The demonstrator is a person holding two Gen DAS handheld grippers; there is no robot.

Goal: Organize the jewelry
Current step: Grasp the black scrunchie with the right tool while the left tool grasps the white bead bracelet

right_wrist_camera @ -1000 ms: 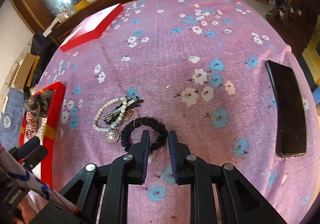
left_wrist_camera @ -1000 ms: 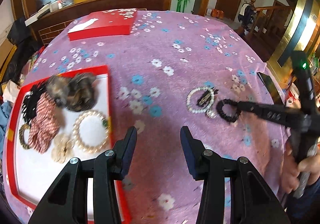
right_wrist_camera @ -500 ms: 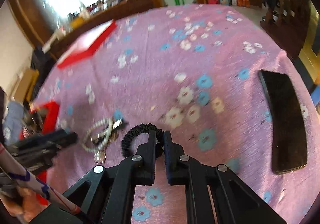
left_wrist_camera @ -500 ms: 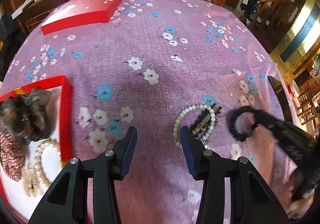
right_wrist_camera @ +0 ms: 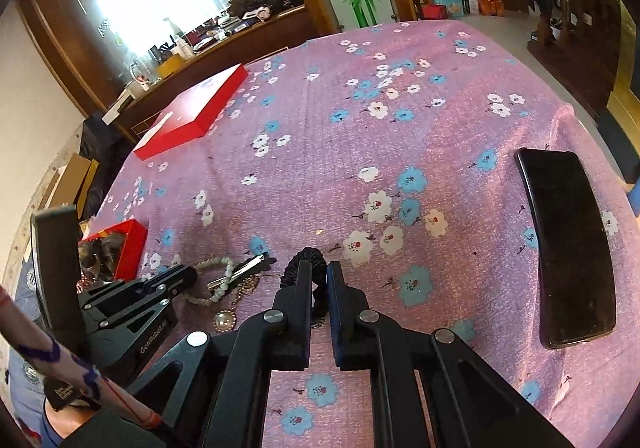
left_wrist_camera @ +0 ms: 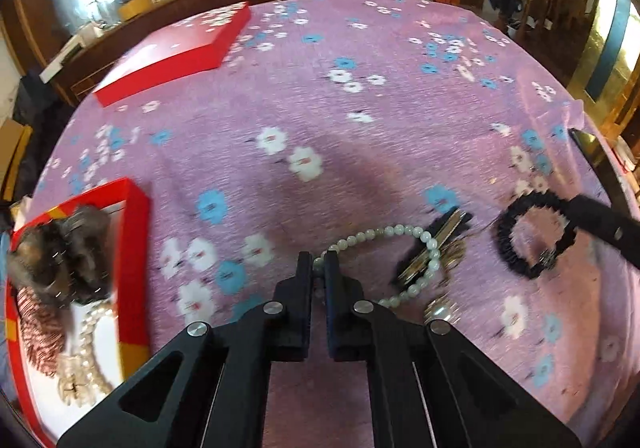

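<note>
**Both grippers clamped on jewelry, table centre**

Left gripper (left_wrist_camera: 319, 264): jaws pressed nearly together, pinching the near-left arc of the pearl bracelet (left_wrist_camera: 404, 236). Beads visible in the slit between the tips. The rest of the loop lies on the tablecloth (left_wrist_camera: 360, 151), running off to the right of the tips.

Right gripper (right_wrist_camera: 319, 274): jaws closed on the black scrunchie (right_wrist_camera: 306, 260). The band passes between the tips, with part of the loop showing above them and part below. In the left wrist view the scrunchie (left_wrist_camera: 532, 236) hangs as an open ring off the right gripper's tip; whether it is touching the cloth there I can't tell.

Loose pile just beside the bracelet:
- metal hair clip (left_wrist_camera: 436, 248), lying across the bracelet's right side
- gold chain (right_wrist_camera: 244, 288) under/next to it
- round pearl pendant (left_wrist_camera: 440, 312) at the near edge

Red tray (left_wrist_camera: 138, 244) sits to the left, well apart from the pile. It holds a brown furry hair tie (left_wrist_camera: 60, 248), a red-and-white striped scrunchie (left_wrist_camera: 40, 332) and a larger cream bead bracelet (left_wrist_camera: 90, 332), all crowded together at the visible end.

Red box lid (right_wrist_camera: 192, 115) lies flat at the far left of the table. Black phone (right_wrist_camera: 568, 248) lies face up near the right edge, well apart from everything else.
</note>
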